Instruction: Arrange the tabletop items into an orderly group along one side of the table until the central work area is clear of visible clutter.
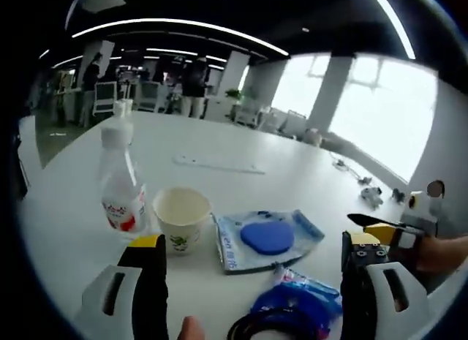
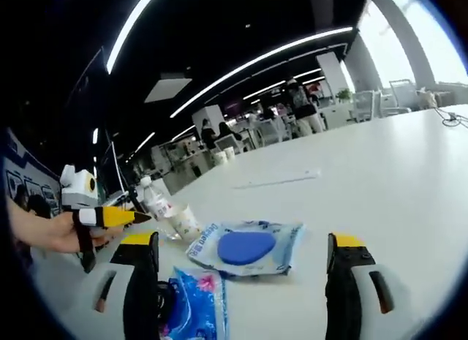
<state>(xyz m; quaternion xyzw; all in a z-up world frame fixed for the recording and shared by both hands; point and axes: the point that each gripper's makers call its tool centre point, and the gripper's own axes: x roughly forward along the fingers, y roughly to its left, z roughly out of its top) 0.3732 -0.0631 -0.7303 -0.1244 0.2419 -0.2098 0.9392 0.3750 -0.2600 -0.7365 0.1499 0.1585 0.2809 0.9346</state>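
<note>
- Holding both grippers wide and empty, your left gripper sits nearer the blue packet.
- Your right gripper faces the pouch, beside the cup and bottle mid-table.

The left black two-jaw gripper with yellow tips has its jaws spread wide apart, gripping nothing. The right black yellow-tipped gripper is equally wide and empty. A bare hand holds the left gripper's handle
</note>
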